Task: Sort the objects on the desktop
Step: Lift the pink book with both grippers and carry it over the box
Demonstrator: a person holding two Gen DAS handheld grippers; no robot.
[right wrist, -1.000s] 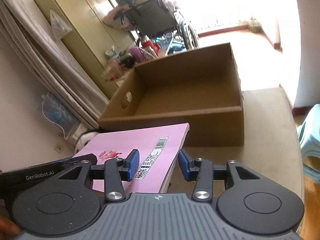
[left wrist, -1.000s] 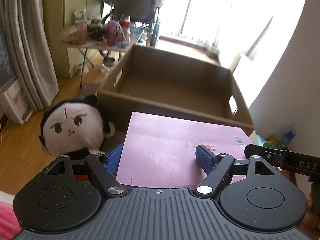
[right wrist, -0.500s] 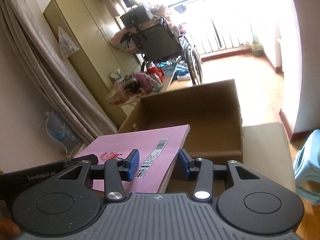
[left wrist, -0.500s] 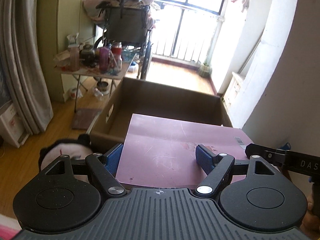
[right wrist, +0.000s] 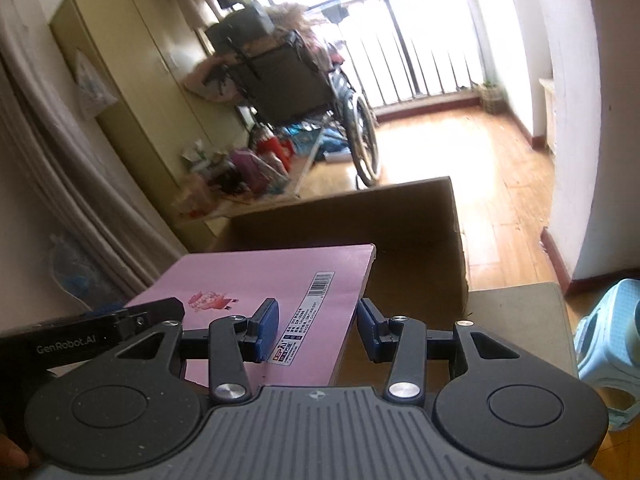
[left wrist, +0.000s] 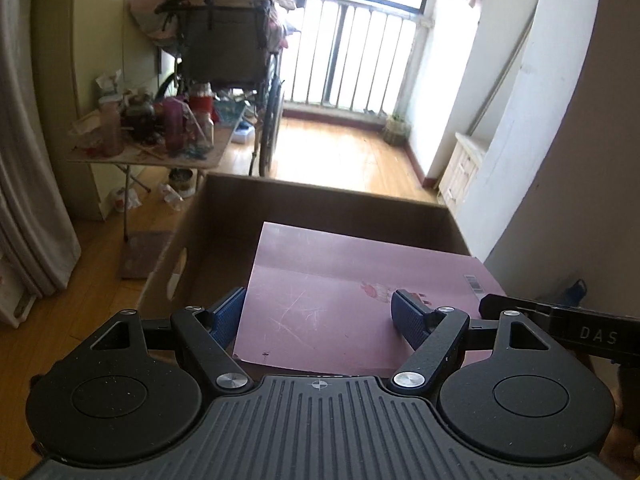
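A pink book (left wrist: 352,292) is held flat in the air between both grippers, over the near part of an open cardboard box (left wrist: 304,204). My left gripper (left wrist: 320,316) has its blue pads on the book's left part, one above and one at the edge. My right gripper (right wrist: 316,326) pinches the book's right edge (right wrist: 280,280), near the barcode sticker. The box (right wrist: 400,216) lies beyond and below the book in the right wrist view. The box floor under the book is hidden.
A beige tabletop (right wrist: 516,308) shows right of the box. A light blue stool (right wrist: 608,344) stands at the far right. A cluttered folding table (left wrist: 156,136), a wheelchair (left wrist: 228,48) and curtains (left wrist: 28,200) lie beyond.
Both grippers have lifted the pink book and carried it forward over the box. The plush doll at the left has dropped out of view.
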